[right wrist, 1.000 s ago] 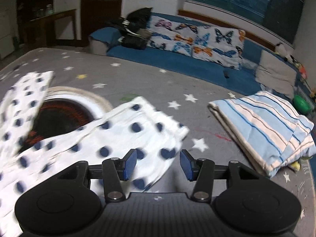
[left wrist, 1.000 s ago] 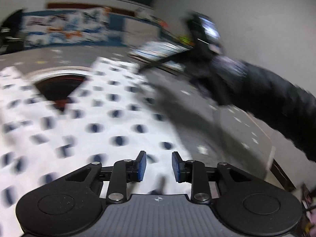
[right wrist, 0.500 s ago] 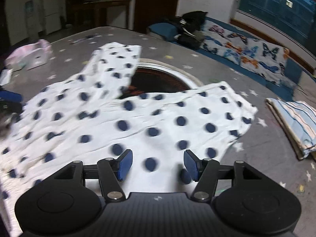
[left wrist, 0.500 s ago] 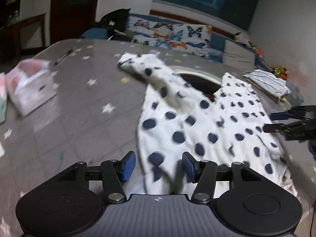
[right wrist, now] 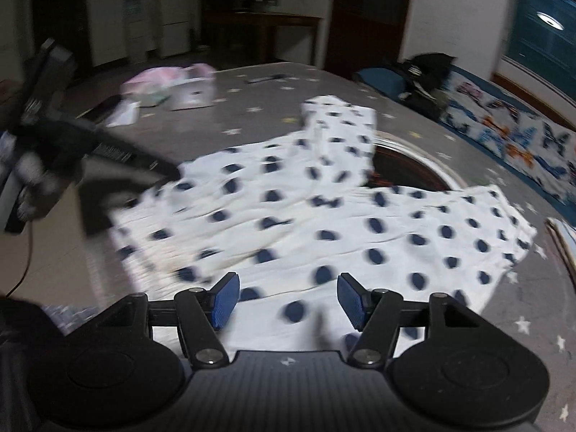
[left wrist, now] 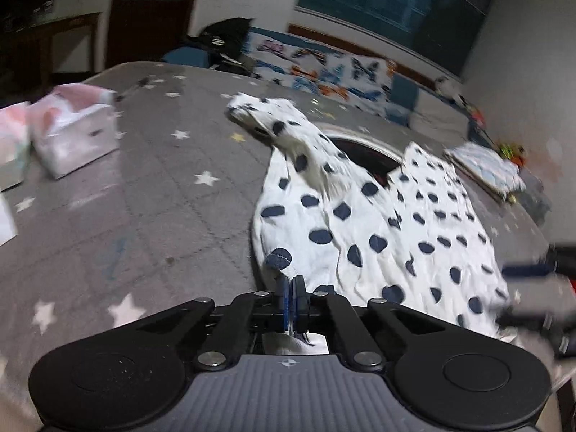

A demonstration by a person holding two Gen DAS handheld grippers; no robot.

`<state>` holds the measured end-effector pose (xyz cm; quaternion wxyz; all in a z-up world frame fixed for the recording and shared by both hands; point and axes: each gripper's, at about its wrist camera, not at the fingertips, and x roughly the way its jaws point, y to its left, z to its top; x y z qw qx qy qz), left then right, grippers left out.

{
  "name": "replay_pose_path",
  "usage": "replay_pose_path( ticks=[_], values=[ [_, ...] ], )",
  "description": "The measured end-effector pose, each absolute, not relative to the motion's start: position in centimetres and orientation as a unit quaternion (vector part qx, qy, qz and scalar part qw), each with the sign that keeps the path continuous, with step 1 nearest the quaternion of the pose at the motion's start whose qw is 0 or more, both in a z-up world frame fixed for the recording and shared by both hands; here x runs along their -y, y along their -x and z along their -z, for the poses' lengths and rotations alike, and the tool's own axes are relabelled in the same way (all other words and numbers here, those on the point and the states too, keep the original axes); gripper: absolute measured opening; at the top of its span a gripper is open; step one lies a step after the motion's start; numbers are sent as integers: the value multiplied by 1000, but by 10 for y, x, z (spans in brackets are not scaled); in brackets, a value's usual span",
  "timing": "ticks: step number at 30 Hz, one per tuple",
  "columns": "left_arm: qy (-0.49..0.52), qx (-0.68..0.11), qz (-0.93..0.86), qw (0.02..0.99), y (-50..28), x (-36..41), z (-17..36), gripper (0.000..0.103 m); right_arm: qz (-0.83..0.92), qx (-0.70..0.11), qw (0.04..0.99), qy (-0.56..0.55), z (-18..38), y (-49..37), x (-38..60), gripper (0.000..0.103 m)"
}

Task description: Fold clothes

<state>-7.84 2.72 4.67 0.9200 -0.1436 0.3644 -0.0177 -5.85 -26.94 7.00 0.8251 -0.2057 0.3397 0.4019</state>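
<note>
The left tool (left wrist: 290, 293) pinches the near hem of a white, navy-dotted cotton garment (left wrist: 378, 223) spread on the grey star-printed bed (left wrist: 151, 187); the right tool (right wrist: 286, 300) hovers agape above it.

The right gripper (right wrist: 284, 304), jaws wide apart, hovers over the dotted garment (right wrist: 324, 212); the left gripper (right wrist: 154, 169), blurred, reaches in from the left edge of the frame.

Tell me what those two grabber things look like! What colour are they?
Both look alike. The left gripper and right gripper have black metal link arms with silver bolts, two round black discs, a ribbed grey plate with a tiny cross mark, and blue pads on the fingertips. No sleeves show in these close views.
</note>
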Motion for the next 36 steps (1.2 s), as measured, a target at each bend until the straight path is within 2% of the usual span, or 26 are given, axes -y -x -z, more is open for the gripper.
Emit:
replay_pose_path(
  ticks=[3, 8, 18, 30, 36],
  values=[
    [144, -366, 1, 920, 102, -23, -57, 2, -420, -345, 812, 211, -63, 73, 267, 63],
    [156, -398, -21, 904, 104, -30, -45, 3, -426, -373, 797, 211, -50, 78, 269, 63],
    [138, -349, 9, 927, 80, -40, -75, 6, -430, -398, 783, 208, -45, 85, 278, 63],
    [106, -390, 20, 914, 20, -35, -32, 7, -428, -426, 770, 206, -46, 103, 287, 64],
    [104, -389, 13, 915, 20, -43, -39, 7, -425, -413, 788, 168, -69, 87, 302, 64]
  ],
)
